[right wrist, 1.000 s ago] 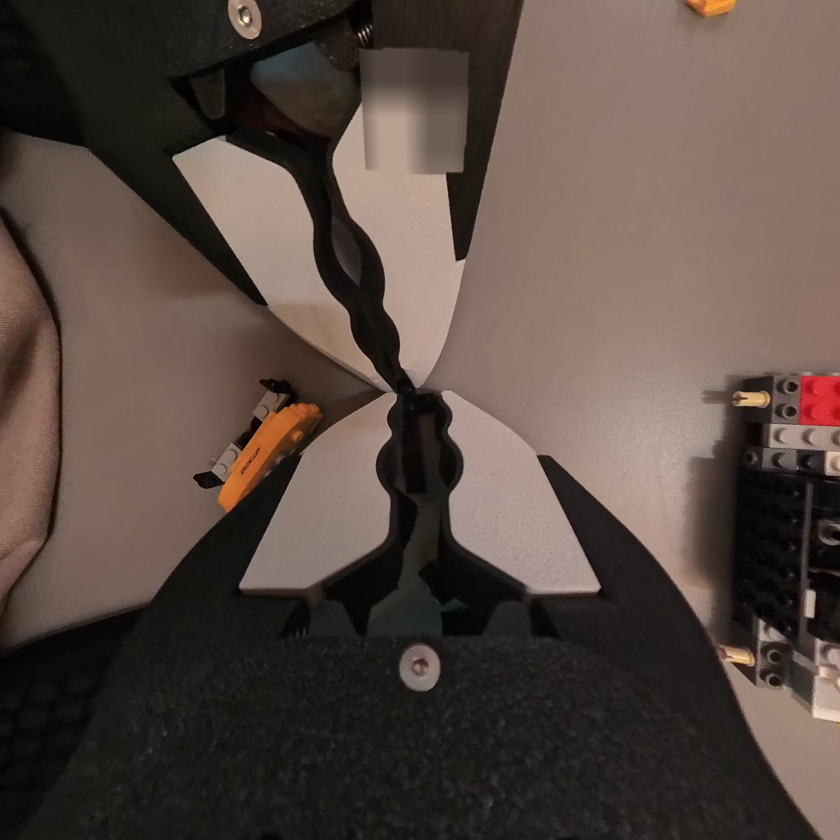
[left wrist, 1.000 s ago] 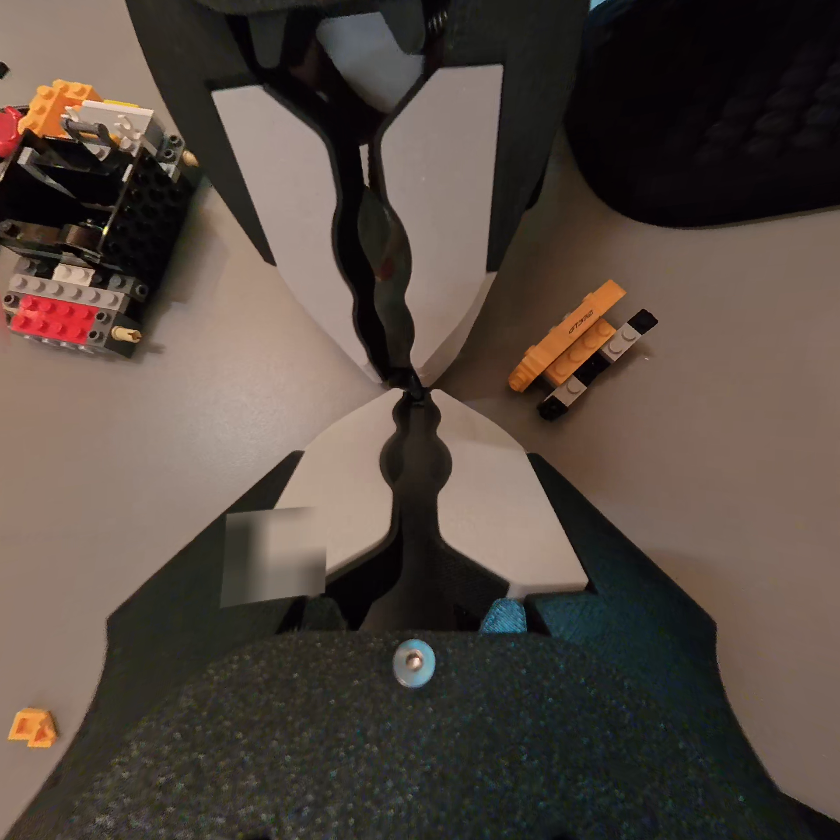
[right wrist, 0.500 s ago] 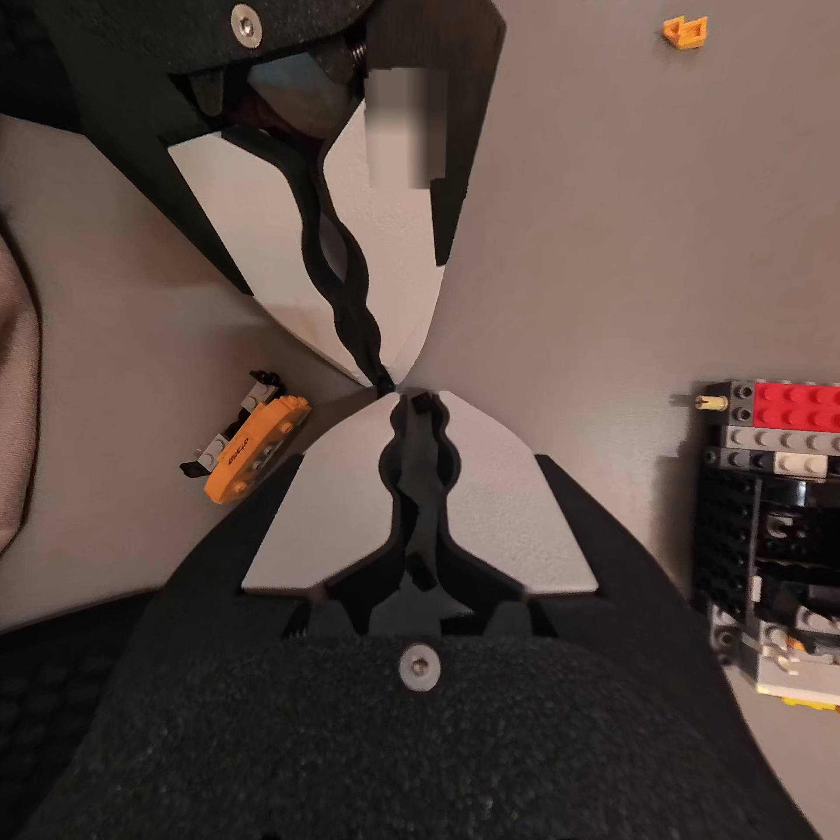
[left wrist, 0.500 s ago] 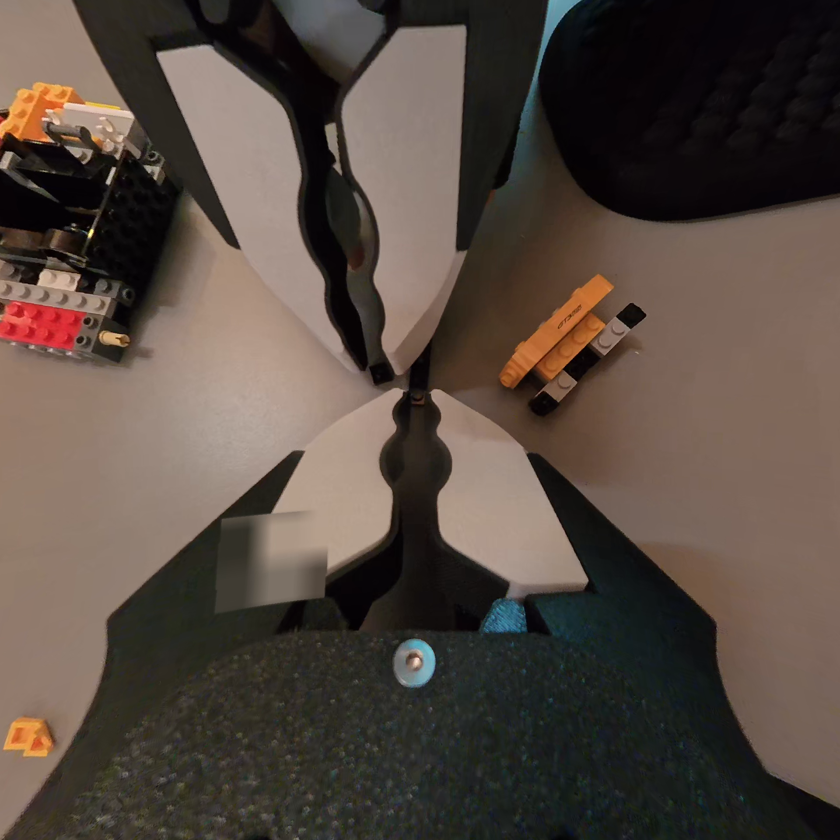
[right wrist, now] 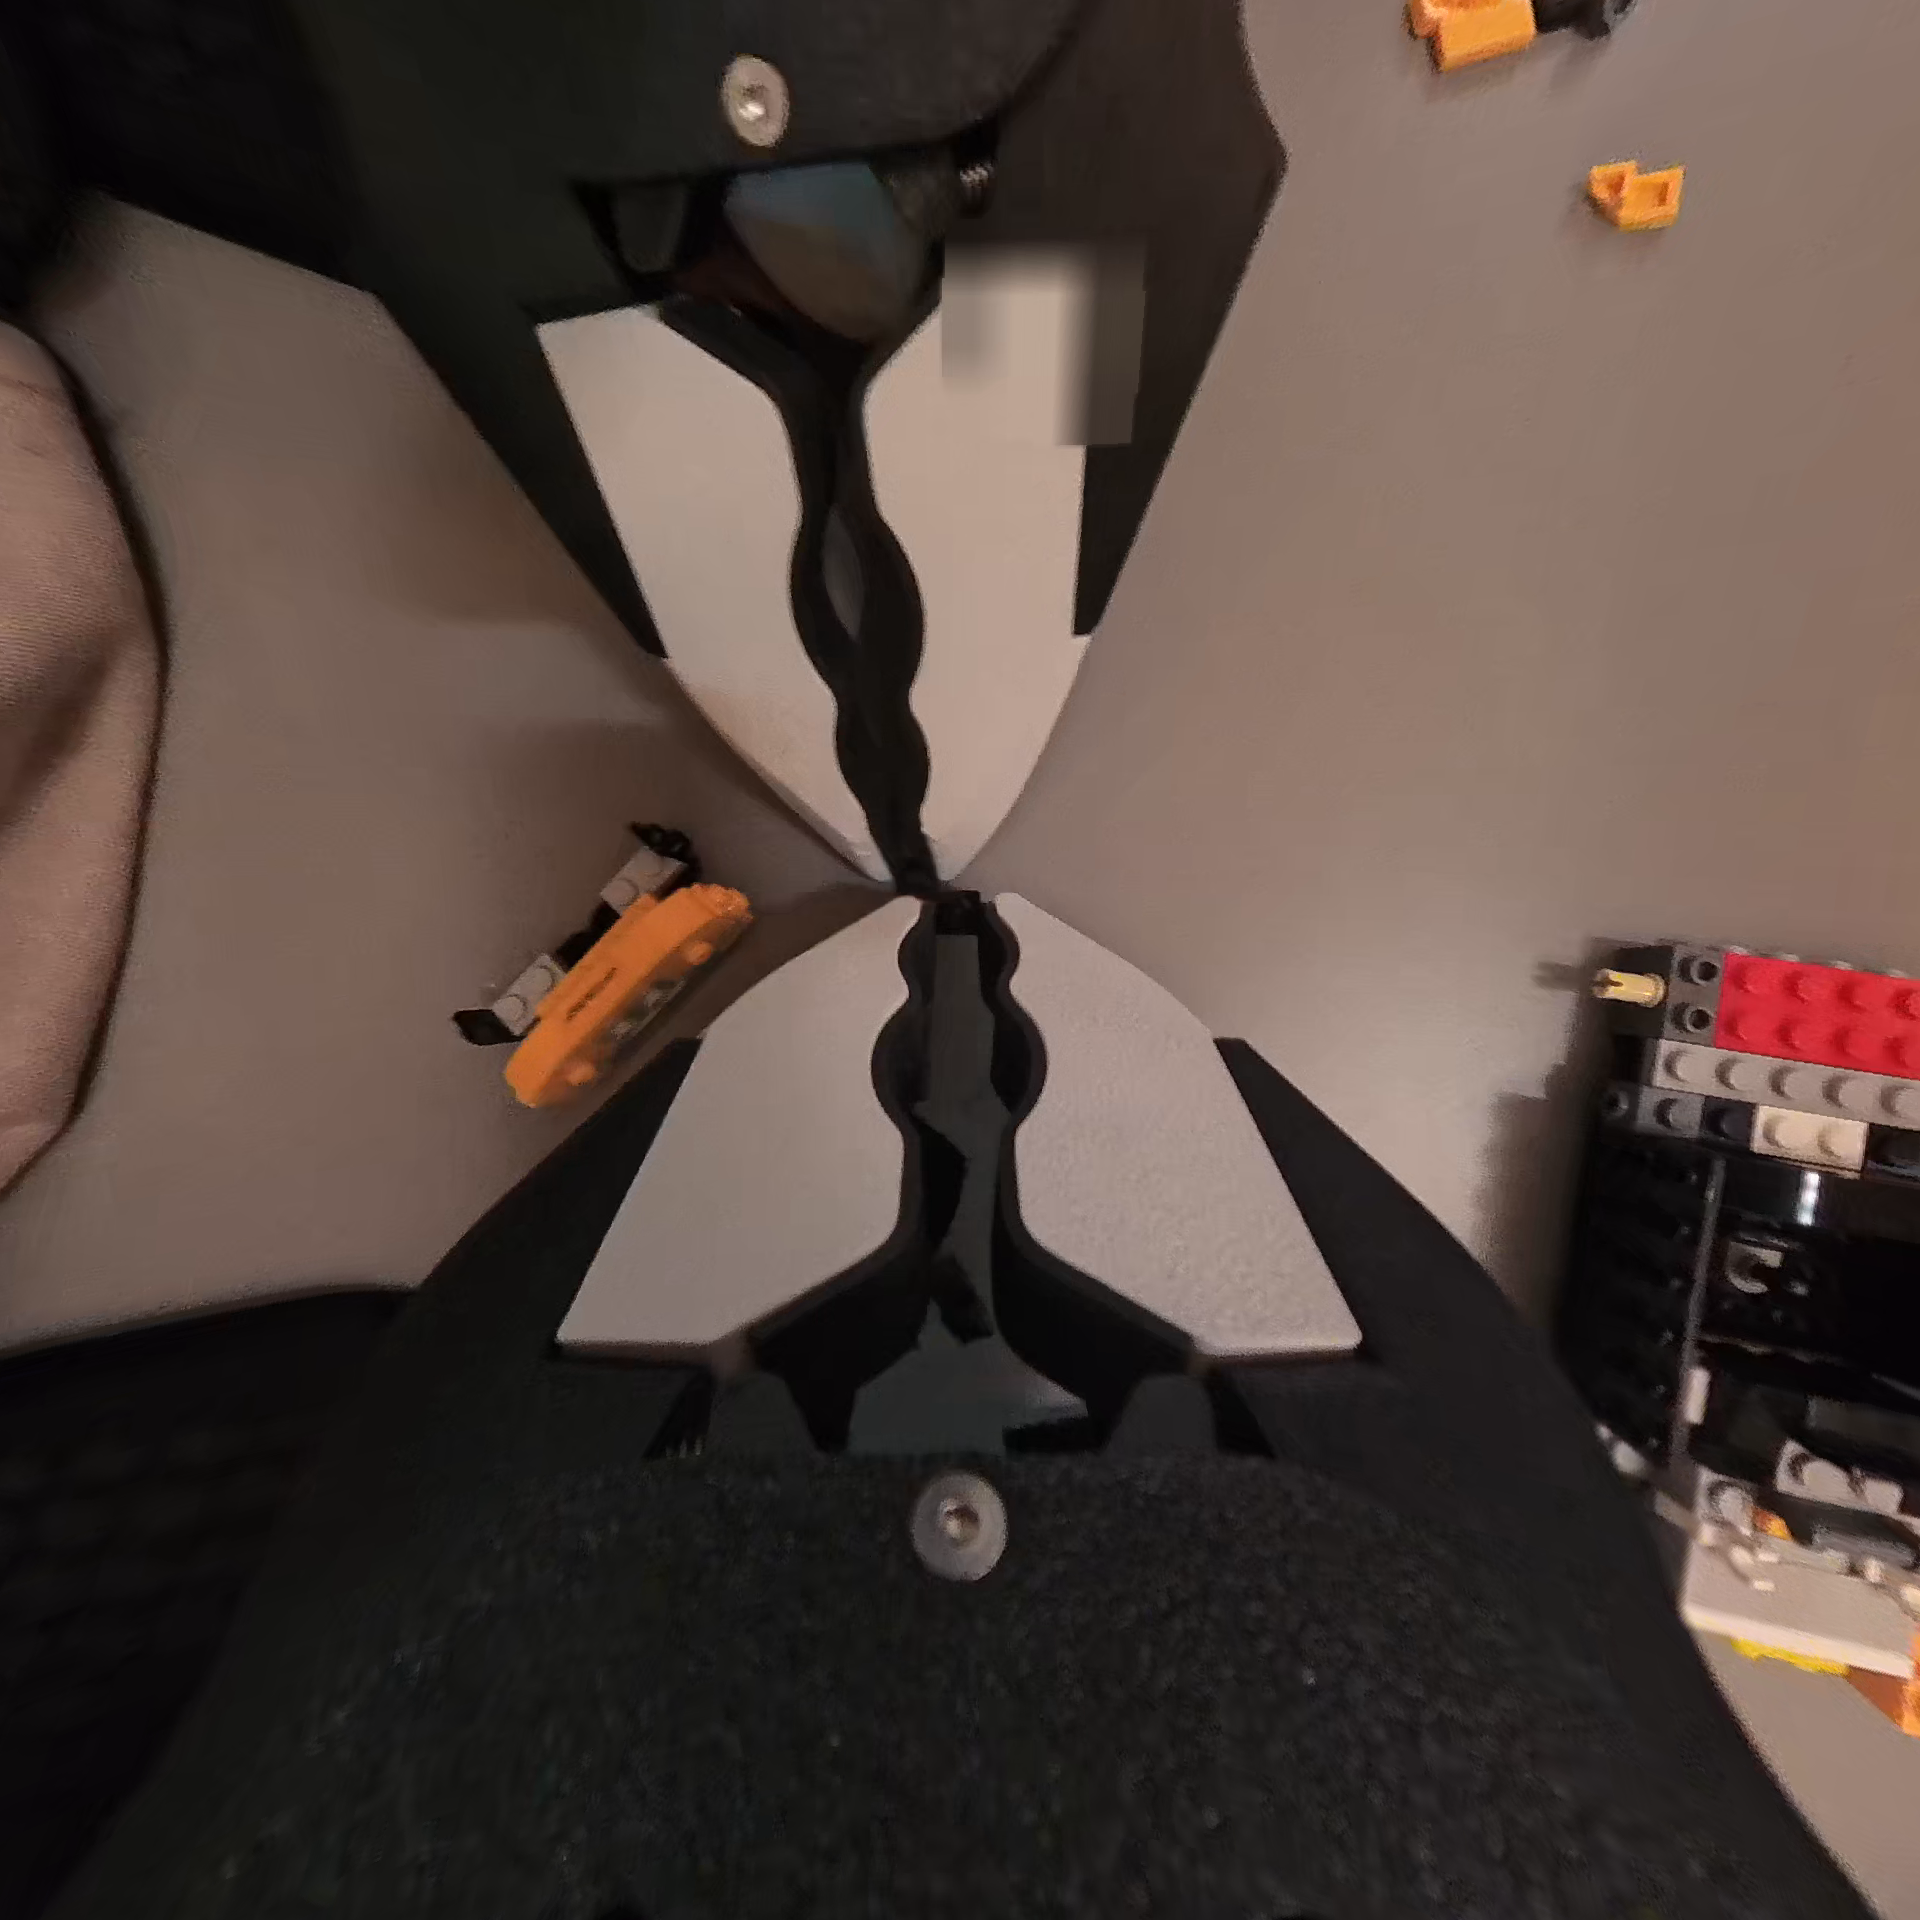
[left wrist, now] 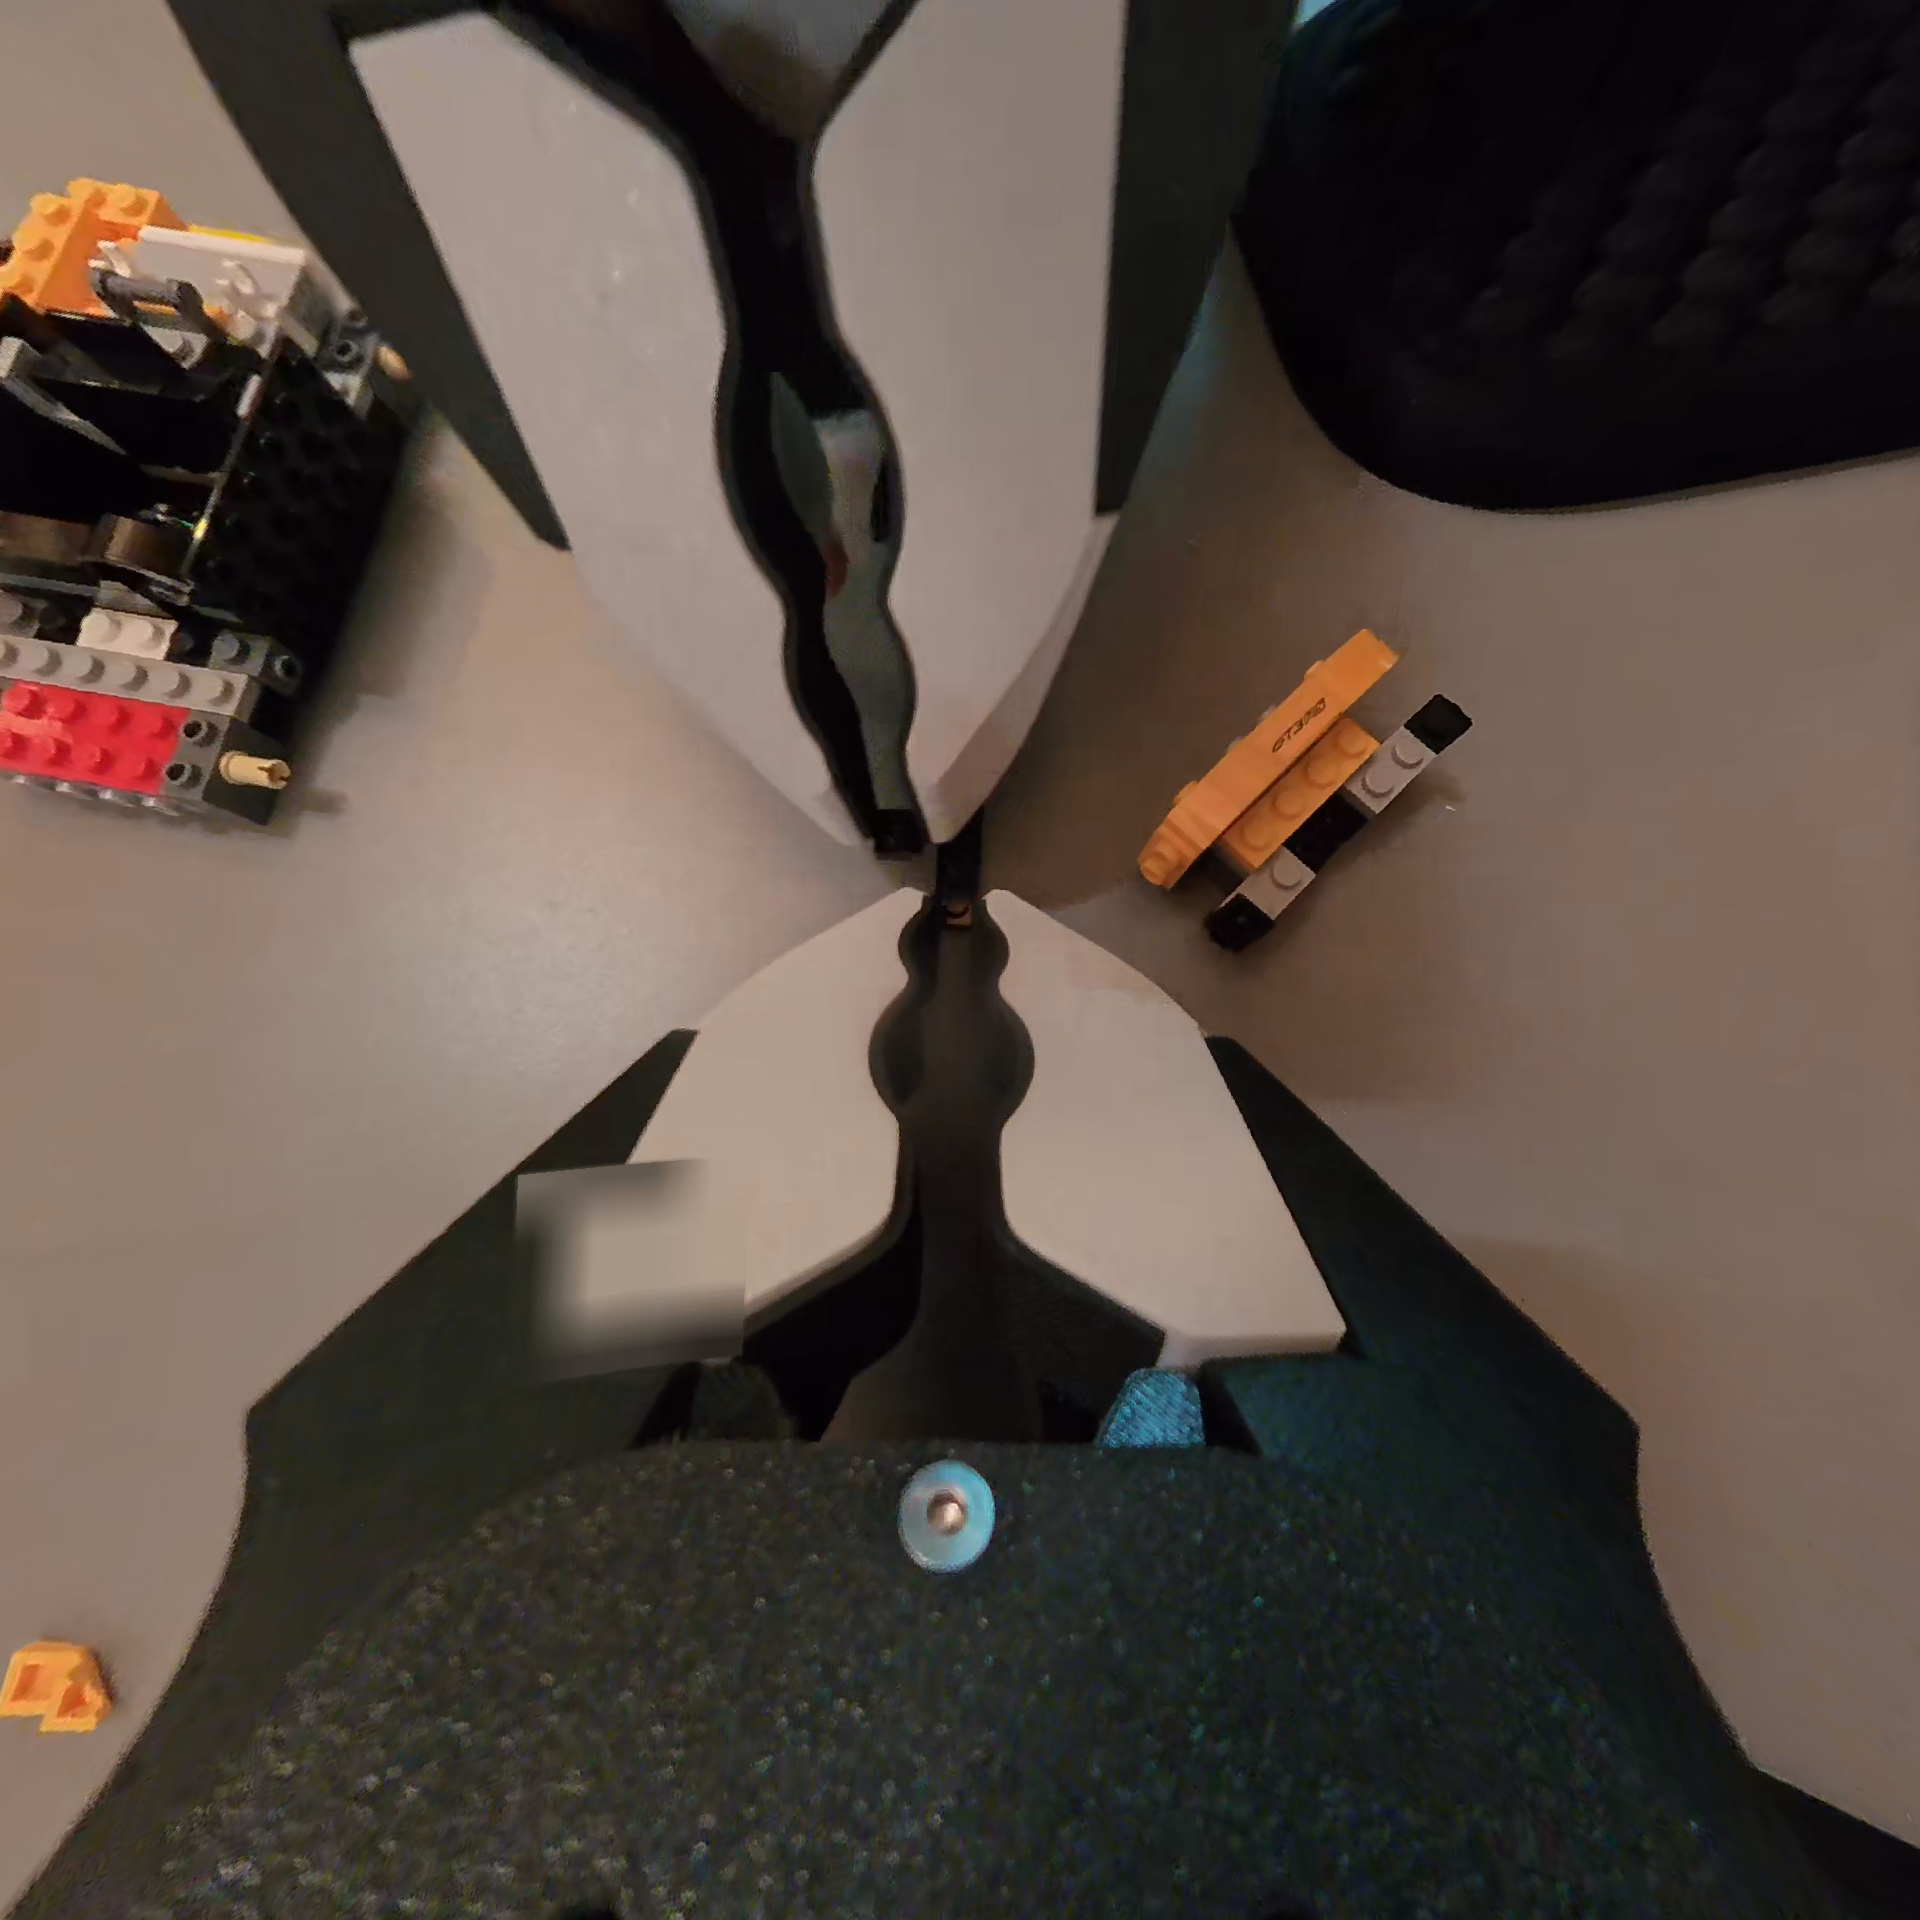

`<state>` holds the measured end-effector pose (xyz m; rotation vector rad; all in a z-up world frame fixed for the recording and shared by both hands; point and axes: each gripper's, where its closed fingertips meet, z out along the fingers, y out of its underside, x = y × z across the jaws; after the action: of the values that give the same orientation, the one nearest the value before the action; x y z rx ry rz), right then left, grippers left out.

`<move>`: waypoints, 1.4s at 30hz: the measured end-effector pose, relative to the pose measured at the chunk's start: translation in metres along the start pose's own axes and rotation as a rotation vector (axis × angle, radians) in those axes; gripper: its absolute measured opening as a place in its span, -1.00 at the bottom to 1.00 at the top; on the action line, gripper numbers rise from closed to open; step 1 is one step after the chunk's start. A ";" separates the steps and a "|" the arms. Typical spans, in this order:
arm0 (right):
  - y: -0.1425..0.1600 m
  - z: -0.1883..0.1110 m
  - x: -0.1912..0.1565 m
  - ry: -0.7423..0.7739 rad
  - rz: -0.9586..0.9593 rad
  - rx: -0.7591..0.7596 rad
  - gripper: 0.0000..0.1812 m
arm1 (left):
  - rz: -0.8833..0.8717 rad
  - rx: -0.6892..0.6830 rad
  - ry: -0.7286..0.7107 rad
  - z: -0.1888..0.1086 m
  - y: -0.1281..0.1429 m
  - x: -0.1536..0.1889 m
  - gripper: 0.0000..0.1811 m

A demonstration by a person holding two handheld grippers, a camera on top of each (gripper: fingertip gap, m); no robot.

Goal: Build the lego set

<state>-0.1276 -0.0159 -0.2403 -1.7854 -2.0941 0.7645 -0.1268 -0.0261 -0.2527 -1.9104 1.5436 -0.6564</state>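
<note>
Tip to tip above the worktop (left wrist: 1558, 1195), both grippers' fingers pinch closed, apparently on small black pieces (left wrist: 956, 878).

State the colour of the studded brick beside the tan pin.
Red brick, clearest in the right wrist view.

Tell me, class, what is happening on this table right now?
Two hand-held grippers meet tip to tip above the table. The left gripper and right gripper each pinch a tiny black piece, seemingly joining parts. The part-built black, grey and red model sits aside, as do an orange-and-black subassembly and a loose orange brick.
</note>
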 end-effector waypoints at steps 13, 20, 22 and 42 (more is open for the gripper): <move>0.008 0.009 -0.008 0.045 0.014 -0.112 -0.92 | -0.009 -0.004 -0.005 0.000 0.000 0.000 -0.93; 0.009 0.010 -0.008 0.043 0.012 -0.124 -0.91 | -0.009 -0.003 -0.004 0.000 0.000 0.000 -0.94; 0.009 0.010 -0.008 0.042 0.008 -0.131 -0.91 | -0.011 -0.002 -0.002 0.000 0.000 0.000 -0.94; 0.022 0.004 -0.010 0.045 0.031 -0.021 -0.83 | -0.009 0.002 0.010 0.000 0.000 0.000 -0.93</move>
<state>-0.1100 -0.0243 -0.2547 -1.8333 -2.0581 0.7062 -0.1272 -0.0266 -0.2527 -1.9161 1.5408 -0.6716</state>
